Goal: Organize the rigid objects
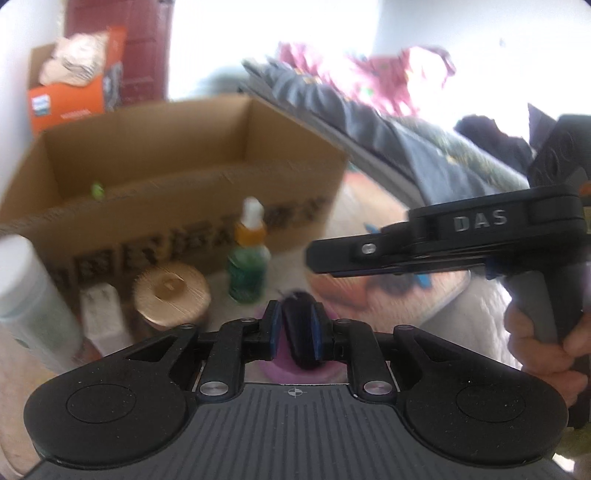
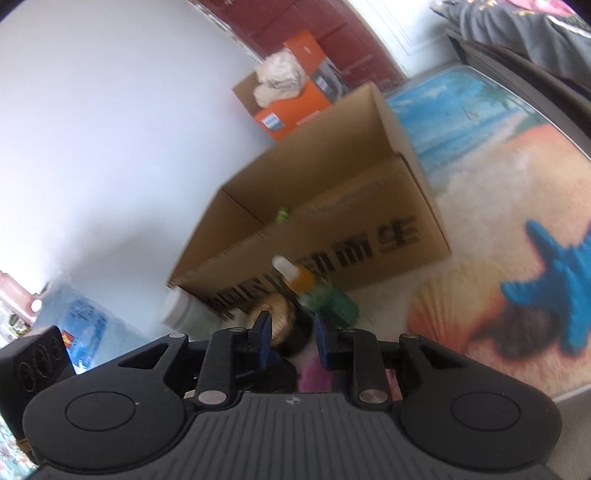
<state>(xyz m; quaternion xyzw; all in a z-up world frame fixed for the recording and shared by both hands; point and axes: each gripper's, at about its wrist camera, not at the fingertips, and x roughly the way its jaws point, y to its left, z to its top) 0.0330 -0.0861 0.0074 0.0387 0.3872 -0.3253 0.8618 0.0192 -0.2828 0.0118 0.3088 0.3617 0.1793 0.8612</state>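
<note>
My left gripper [image 1: 295,325] is shut on the black cap of a purple bottle [image 1: 300,334], close to the floor. In front of it stand a green dropper bottle [image 1: 246,258] with an orange collar, a gold-lidded jar [image 1: 170,295], a small white box [image 1: 103,317] and a white bottle [image 1: 29,299]. Behind them is an open cardboard box [image 1: 177,162]. My right gripper [image 2: 291,339] is open, its jaws apart with nothing between them; it shows at the right of the left wrist view [image 1: 443,240]. It looks over the green dropper bottle [image 2: 325,295], the jar [image 2: 277,317] and the cardboard box [image 2: 332,206].
An orange carton [image 1: 70,88] with crumpled paper sits behind the cardboard box by a dark red door [image 2: 295,26]. A bed edge with grey and pink clothes [image 1: 369,110] runs along the right. A beach-print rug [image 2: 498,221] covers the floor.
</note>
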